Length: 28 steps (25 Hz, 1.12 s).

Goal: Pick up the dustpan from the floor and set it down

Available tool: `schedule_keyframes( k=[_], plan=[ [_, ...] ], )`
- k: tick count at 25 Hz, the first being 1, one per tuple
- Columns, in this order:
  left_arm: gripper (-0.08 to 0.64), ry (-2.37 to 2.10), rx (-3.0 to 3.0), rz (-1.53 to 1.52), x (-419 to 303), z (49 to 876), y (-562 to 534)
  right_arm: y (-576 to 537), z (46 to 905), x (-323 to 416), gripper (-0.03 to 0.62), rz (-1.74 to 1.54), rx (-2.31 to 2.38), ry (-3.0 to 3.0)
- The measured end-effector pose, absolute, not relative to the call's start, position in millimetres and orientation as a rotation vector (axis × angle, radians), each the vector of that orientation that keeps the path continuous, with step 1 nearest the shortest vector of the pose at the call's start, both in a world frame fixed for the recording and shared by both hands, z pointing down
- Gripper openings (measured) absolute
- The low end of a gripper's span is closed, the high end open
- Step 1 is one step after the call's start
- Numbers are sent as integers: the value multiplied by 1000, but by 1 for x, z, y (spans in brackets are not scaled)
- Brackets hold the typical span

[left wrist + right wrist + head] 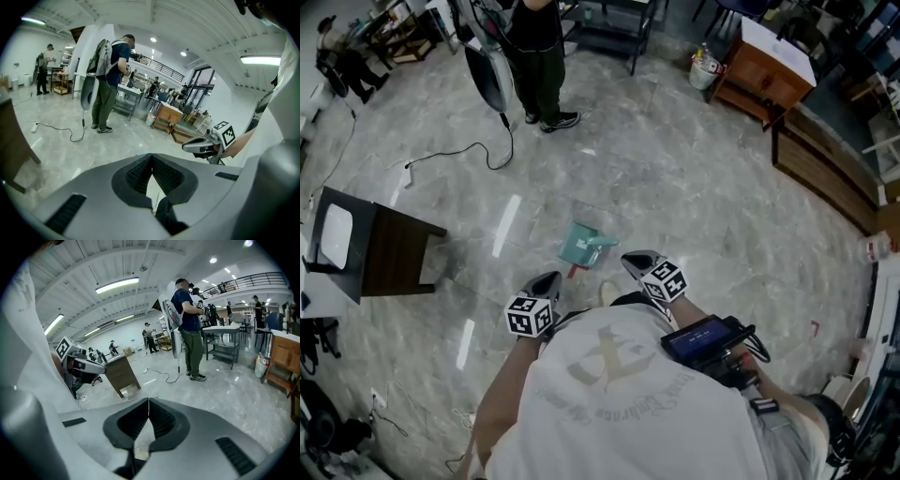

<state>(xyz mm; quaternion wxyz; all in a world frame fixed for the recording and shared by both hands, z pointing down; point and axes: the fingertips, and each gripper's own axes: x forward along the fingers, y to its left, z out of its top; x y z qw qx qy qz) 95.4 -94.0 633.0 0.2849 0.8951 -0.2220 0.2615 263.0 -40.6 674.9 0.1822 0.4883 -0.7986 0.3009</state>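
Observation:
A teal dustpan (579,246) lies on the grey marble floor just ahead of me, with a small red piece at its near edge. Neither gripper touches it. My left gripper (546,281) hovers close to my chest, short of the dustpan and to its left; in its own view the jaws (151,155) meet at the tips with nothing between them. My right gripper (637,261) hangs to the dustpan's right, also shut and empty (148,400). Each gripper shows in the other's view: the right gripper (201,145) and the left gripper (82,365). The dustpan is hidden in both gripper views.
A dark wooden side table (394,253) stands to the left. A person (539,56) stands further ahead, with a black cable (459,155) trailing on the floor nearby. A wooden cabinet (764,75) and a white bin (705,70) sit at the far right.

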Motion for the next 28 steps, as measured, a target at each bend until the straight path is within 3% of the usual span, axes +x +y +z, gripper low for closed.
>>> schedule_keyframes(
  k=[25,26,28],
  plan=[
    [12,-1107,2106,593,30,643,-73,-128,743,220,21,596,795,-2272],
    [12,-1125,2095,587,24,642,-71,-132,746,217,32,586,792,-2261],
    [12,-1155,2068,578,15,643,-68,-139,755,213,120,572,782,-2229]
  ],
)
